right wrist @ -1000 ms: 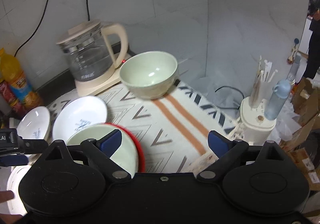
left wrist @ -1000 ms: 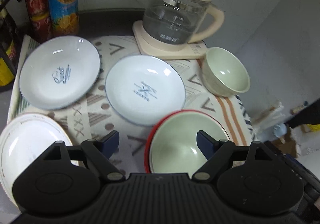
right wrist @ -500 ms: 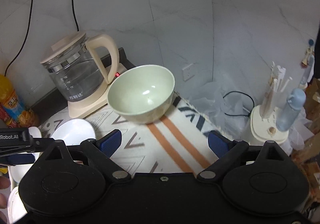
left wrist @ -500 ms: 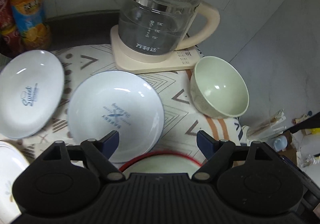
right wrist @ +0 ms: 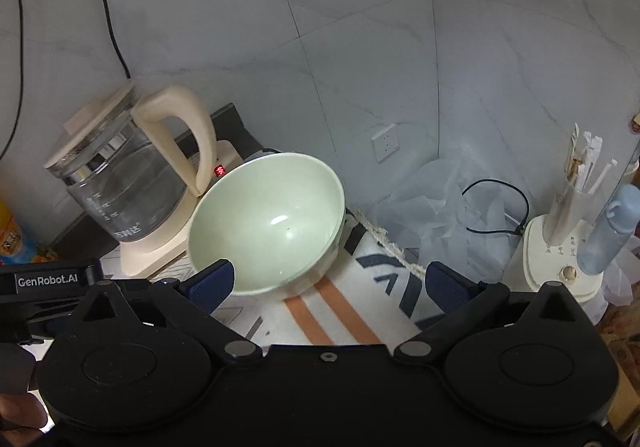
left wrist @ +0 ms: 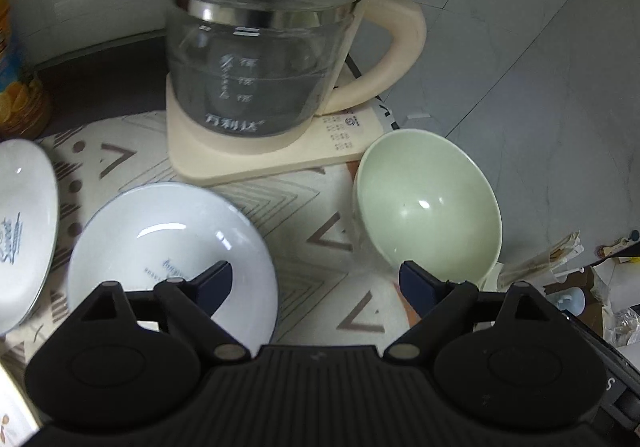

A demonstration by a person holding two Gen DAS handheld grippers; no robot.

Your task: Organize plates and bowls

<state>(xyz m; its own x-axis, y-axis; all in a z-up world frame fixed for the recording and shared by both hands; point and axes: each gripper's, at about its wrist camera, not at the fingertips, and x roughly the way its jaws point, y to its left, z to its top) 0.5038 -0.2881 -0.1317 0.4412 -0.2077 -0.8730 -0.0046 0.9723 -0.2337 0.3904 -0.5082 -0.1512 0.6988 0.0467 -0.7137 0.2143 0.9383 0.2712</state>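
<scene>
Green bowl [right wrist: 266, 223] on patterned mat [right wrist: 332, 311], tilted, just beside kettle base [left wrist: 260, 155] on handle side; near mat's far edge by the wall. Seen w/ mouth facing both cams. White plate [left wrist: 172, 247] on mat to bowl's left in left cam, in front of kettle [left wrist: 260, 59]; 2nd white plate [left wrist: 24, 231] w/ blue print further left, partly cut off. Left gripper [left wrist: 316, 279] wide apart & opening, nothing btwn jaws, only bare mat; one pad over plate rim, other in front of bowl, no contact seen. Right gripper [right wrist: 328, 283] wide apart & opening, empty, left pad in front of bowl's near rim, touching or not: can't tell. Orange stripes on mat btwn right jaws. Blue bottle [right wrist: 608, 231] & white stand [right wrist: 560, 267] w/ straws off to right, well apart from bowl.
</scene>
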